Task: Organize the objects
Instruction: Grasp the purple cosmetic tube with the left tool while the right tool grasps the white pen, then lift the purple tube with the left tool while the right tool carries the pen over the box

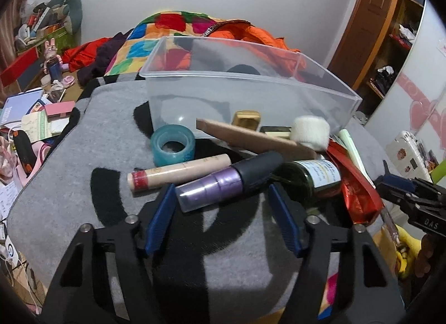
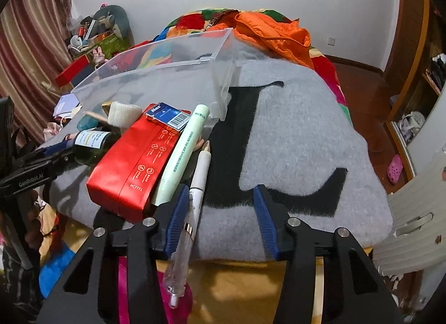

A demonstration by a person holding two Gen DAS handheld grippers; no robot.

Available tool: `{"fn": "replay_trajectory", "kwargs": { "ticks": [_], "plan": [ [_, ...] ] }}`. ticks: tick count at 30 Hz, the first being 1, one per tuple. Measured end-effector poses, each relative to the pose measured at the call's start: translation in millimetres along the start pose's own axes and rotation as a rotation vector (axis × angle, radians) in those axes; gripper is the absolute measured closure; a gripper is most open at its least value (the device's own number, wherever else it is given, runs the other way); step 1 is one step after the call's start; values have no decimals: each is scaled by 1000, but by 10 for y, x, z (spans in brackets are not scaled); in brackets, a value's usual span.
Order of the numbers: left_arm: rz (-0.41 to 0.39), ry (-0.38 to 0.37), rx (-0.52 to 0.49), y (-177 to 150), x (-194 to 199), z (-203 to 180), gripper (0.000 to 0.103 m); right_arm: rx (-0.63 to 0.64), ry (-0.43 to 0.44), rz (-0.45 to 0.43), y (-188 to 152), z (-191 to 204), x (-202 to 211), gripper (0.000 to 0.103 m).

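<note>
A purple bottle with a black cap (image 1: 217,187) lies on the grey blanket (image 1: 83,156) between the blue pads of my left gripper (image 1: 220,193). The jaws stand apart on either side and do not clamp it. Behind it lie a beige tube (image 1: 178,173), a teal tape roll (image 1: 172,145), a green glass bottle (image 1: 312,182) and a red box (image 1: 359,190). In the right wrist view a white pen (image 2: 198,184) runs along the left pad of my right gripper (image 2: 220,198), which is open; the right pad is well clear of it. A clear plastic bin (image 2: 156,67) stands behind the pile.
A light green tube (image 2: 184,151), a blue staples box (image 2: 167,116) and a white puff brush (image 1: 309,131) lie among the items. The blanket's front edge drops off under both grippers. Bedding and an orange jacket (image 2: 273,31) lie behind the bin; clutter covers the floor at left.
</note>
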State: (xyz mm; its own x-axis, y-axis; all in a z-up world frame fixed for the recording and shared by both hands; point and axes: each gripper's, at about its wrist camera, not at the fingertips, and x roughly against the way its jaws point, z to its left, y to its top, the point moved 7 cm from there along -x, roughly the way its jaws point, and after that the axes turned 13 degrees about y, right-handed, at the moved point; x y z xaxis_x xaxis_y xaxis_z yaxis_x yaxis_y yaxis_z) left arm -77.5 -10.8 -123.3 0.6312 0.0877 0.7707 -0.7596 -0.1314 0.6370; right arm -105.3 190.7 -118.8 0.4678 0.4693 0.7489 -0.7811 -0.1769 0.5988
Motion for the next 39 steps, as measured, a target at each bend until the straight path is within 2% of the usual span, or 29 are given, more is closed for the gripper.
{"fn": "replay_trajectory", "kwargs": {
  "ticks": [3, 4, 7, 12, 14, 16, 21, 23, 24, 25, 26, 29, 31, 39],
  "plan": [
    [14, -28, -17, -56, 66, -51, 61, 3, -12, -1, 25, -12, -9, 71],
    [23, -47, -25, -92, 98, -81, 64, 3, -22, -1, 36, -27, -13, 74],
    [27, -74, -72, -197, 211, -167, 65, -18, -39, -2, 63, -89, -28, 79],
    [6, -27, -121, -152, 274, -127, 64, -33, -13, 6, 52, -88, -19, 79],
    [4, -24, -120, -85, 250, -65, 61, -30, -2, 9, 45, -65, -23, 79],
    [-7, -31, -136, 21, 199, -43, 52, -25, 2, 15, 32, -45, -28, 79],
    [-1, -76, -191, 51, 66, -194, 50, -17, 7, 33, -22, -13, -83, 79],
    [5, -80, -206, 7, 31, -237, 56, -12, 0, 29, -37, -16, -97, 80],
    [15, -87, -210, -40, 3, -263, 64, -8, -6, 25, -35, -15, -99, 82],
    [8, -80, -208, -59, 2, -265, 64, -6, -6, 24, -30, -15, -104, 89],
    [-6, -68, -202, -73, 22, -257, 65, -9, -5, 23, -18, -22, -107, 90],
    [-11, -62, -179, -135, 99, -227, 73, -14, -20, 6, 16, -63, -95, 92],
    [-2, -52, -173, -193, 148, -196, 84, -20, -25, -5, 40, -88, -93, 92],
    [25, -37, -176, -360, 333, -111, 83, -31, -30, 9, 63, -127, -140, 92]
  ]
}}
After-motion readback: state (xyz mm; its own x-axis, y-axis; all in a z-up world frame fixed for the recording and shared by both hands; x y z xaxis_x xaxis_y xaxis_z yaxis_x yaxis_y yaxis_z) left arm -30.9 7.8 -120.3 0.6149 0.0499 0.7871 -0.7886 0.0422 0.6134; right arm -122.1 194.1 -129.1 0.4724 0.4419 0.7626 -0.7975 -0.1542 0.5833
